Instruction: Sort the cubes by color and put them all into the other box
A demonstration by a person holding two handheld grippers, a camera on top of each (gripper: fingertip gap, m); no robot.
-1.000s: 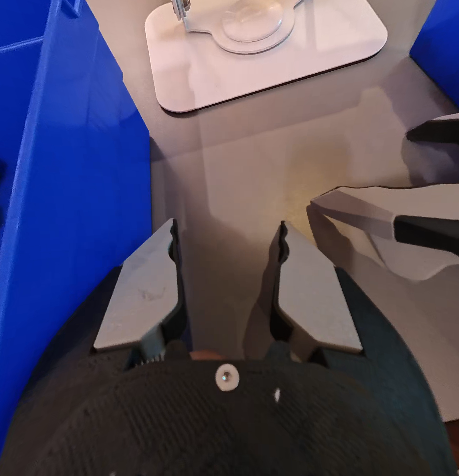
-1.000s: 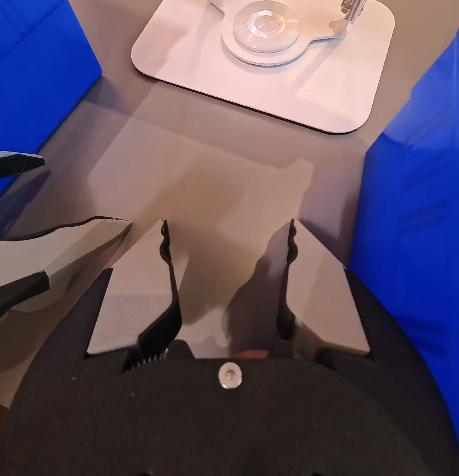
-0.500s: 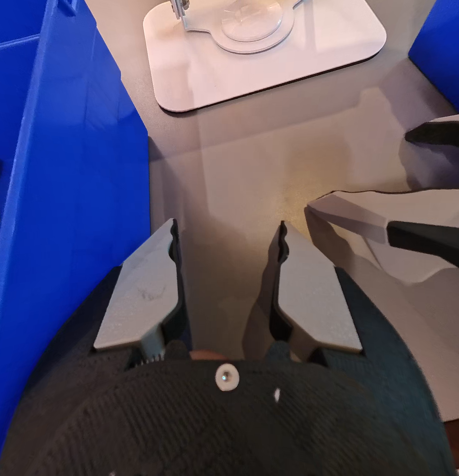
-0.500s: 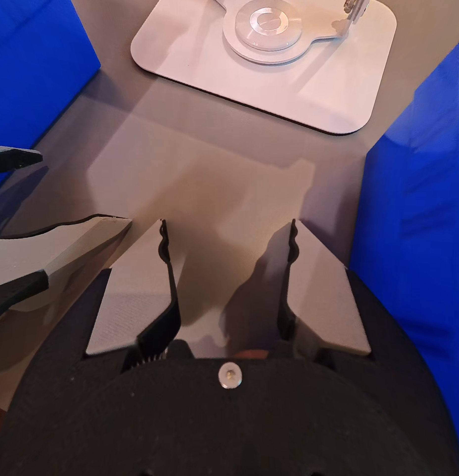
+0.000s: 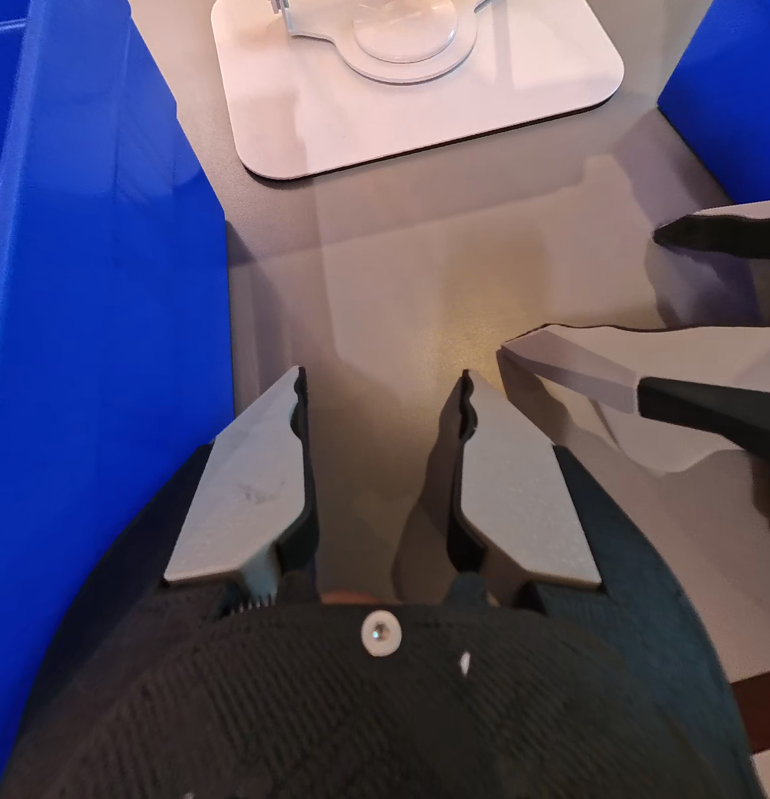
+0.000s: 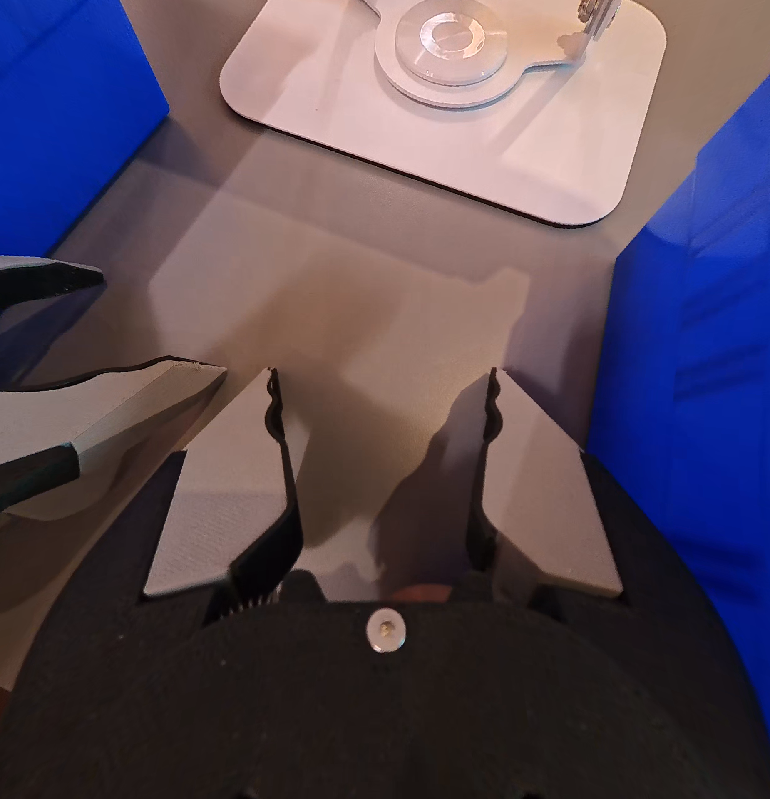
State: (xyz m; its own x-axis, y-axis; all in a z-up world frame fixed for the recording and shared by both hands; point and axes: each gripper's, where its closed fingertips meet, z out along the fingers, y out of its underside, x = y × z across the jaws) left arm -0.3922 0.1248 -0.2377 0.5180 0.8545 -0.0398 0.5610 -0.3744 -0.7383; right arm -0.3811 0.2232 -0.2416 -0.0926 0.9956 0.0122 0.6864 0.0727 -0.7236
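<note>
My left gripper (image 5: 381,376) is open and empty, low over the grey table between two blue boxes. The left blue box (image 5: 93,281) stands right beside it; its inside is out of view. My right gripper (image 6: 381,374) is open and empty too, with the right blue box (image 6: 699,346) close on its right. Each gripper shows in the other's view: the right one at the right edge of the left wrist view (image 5: 591,311), the left one at the left edge of the right wrist view (image 6: 158,320). No cubes are in view.
A white flat base plate (image 5: 418,86) with a clear round disc (image 6: 450,41) and a small metal bracket lies ahead on the grey table (image 6: 353,268). The far blue boxes also show in the upper corners (image 5: 738,86) (image 6: 63,112).
Both grippers have dropped slightly and eased forward. The inside of the left box, with its dark green shapes, has slid out of the left wrist view. Both jaws stay open.
</note>
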